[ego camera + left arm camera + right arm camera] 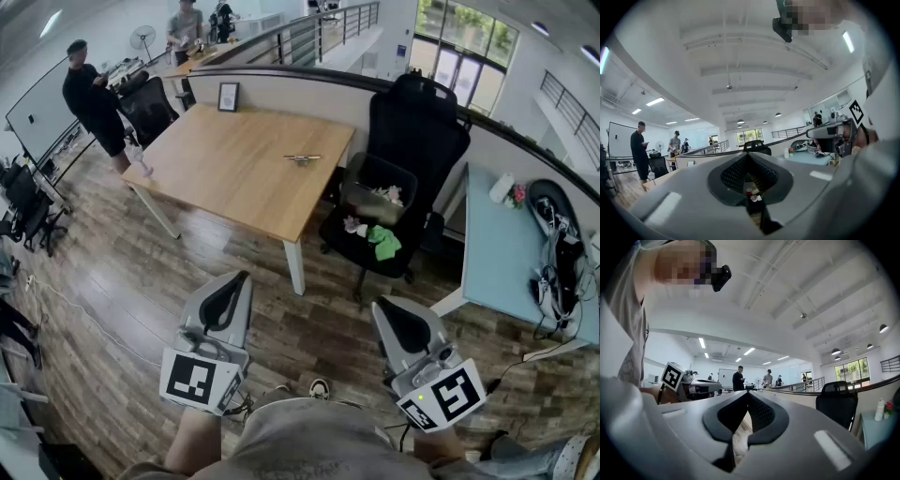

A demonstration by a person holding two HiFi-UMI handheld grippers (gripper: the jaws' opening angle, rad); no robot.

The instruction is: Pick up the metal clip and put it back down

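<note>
The metal clip (302,158) lies flat on the far right part of the wooden table (234,169), small and silvery. Both grippers are held low and close to the person's body, well short of the table and far from the clip. My left gripper (239,278) is shut with nothing between its jaws; in its own view its tips (749,154) meet. My right gripper (382,305) is likewise shut and empty, its tips (749,393) closed together. Neither gripper view shows the clip.
A black office chair (412,141) with a bin and cloths on its seat stands right of the table. A light blue desk (502,253) with cables is at the right. A framed picture (228,96) stands on the table's back edge. People (94,105) stand at the back left.
</note>
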